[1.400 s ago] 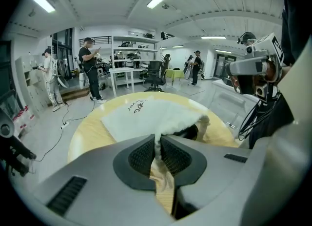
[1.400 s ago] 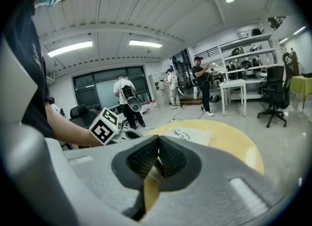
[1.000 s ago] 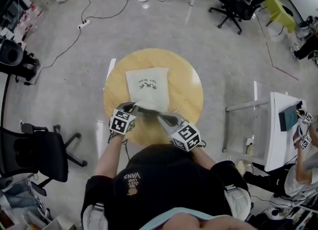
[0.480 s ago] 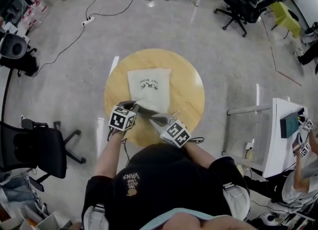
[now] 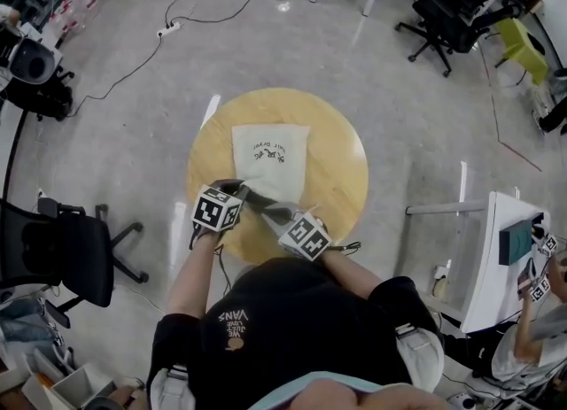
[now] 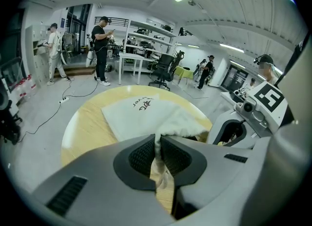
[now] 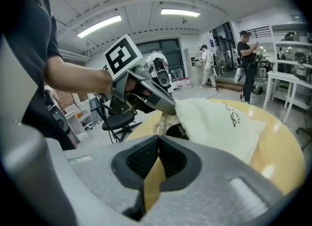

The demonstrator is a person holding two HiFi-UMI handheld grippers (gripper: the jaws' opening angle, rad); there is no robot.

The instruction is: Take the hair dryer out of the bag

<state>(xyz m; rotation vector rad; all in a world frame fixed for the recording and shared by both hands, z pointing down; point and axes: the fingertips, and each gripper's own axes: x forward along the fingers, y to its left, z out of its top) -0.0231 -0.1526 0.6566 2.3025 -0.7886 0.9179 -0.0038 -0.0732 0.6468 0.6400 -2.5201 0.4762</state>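
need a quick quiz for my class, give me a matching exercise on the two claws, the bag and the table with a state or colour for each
1 left claw
2 right claw
3 bag
4 table

a shut, nothing in it
b round, pale wood
c clamped on a cloth edge
d cream, dark print on top

Pairs: 1-c, 2-a, 3-d, 4-b

A cream cloth bag [image 5: 270, 156] lies centred on the round wooden surface [image 5: 337, 169]. The grey left tool [image 5: 244, 189] meets its near edge, and the grey right tool [image 5: 273, 213] sits just right of that. A black office chair [image 5: 58, 262] stands far left.
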